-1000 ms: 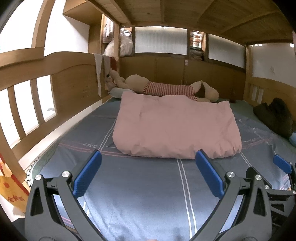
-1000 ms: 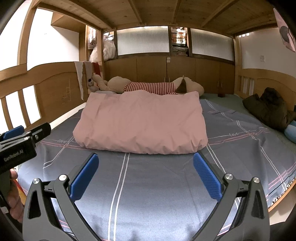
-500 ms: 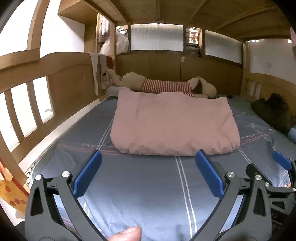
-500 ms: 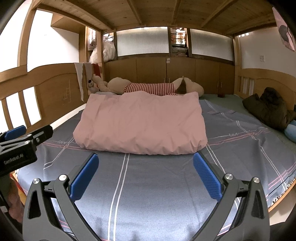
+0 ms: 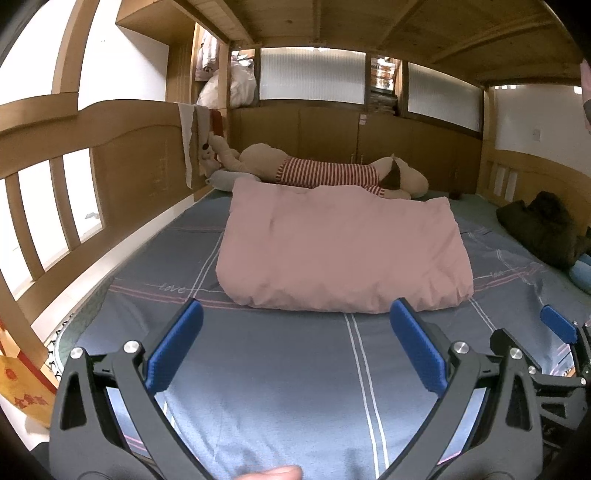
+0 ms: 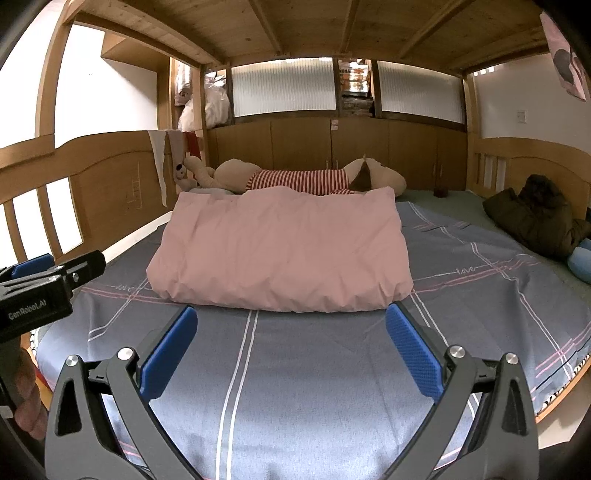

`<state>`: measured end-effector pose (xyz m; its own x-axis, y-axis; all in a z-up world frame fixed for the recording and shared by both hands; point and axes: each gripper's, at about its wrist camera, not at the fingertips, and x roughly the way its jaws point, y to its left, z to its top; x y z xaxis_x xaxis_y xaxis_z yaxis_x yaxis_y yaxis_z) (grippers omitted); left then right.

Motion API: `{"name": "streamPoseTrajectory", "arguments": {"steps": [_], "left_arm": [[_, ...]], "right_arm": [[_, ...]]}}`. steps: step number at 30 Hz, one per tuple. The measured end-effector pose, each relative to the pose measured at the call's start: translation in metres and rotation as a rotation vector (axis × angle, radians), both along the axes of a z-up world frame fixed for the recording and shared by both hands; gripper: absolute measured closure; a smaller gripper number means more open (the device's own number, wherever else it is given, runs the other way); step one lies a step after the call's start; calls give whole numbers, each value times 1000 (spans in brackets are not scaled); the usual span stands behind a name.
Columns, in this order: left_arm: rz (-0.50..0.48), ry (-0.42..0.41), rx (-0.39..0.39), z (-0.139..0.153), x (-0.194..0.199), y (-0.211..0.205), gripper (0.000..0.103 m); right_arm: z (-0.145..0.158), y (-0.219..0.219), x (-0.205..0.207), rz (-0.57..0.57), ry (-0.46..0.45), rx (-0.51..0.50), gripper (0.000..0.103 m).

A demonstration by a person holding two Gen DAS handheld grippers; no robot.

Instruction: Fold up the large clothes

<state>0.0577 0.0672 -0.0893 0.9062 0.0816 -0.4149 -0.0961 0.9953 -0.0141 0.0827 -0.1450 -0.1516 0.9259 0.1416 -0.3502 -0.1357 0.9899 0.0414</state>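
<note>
Left tool (image 5: 295, 343): lower centre of the left wrist view, blue pads spread wide, released, gripping nothing, hovering above the near part of the bed. It also shows at the left edge of the right wrist view (image 6: 44, 288), with a hand (image 6: 26, 398) on its grip below.

Right tool (image 6: 291, 347): lower centre of the right wrist view, pads likewise spread wide, released and empty. One blue pad and its black frame appear at the lower right edge of the left wrist view (image 5: 557, 328).

Pink quilt (image 5: 343, 254): a folded, puffy rectangle lying flat in the middle of the frame, on the bed, beyond both tools and not touched by either. Its near edge sits just past the pad tips in both views (image 6: 280, 254).

Bed sheet (image 5: 280, 369): grey-blue with white and pink stripes and the word "love" woven in; fills the lower half of each frame.

Plush toy (image 5: 325, 173): tan, in a red-and-white striped top, lying on its side behind the quilt, centre of frame.

Dark jacket (image 6: 532, 218): crumpled heap at the right edge, middle height, well apart from the quilt.

Wooden bed rail (image 5: 55, 192): slatted, along the left side of the frame.

Wooden slat ceiling (image 6: 314, 26): across the top.
</note>
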Motion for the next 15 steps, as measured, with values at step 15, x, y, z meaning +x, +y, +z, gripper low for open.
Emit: {"name": "streamPoseTrajectory", "arguments": {"steps": [15], "left_arm": [[-2, -3, -11, 0, 1, 4, 2]], "right_arm": [[-1, 0, 0, 0, 2, -1, 1]]}}
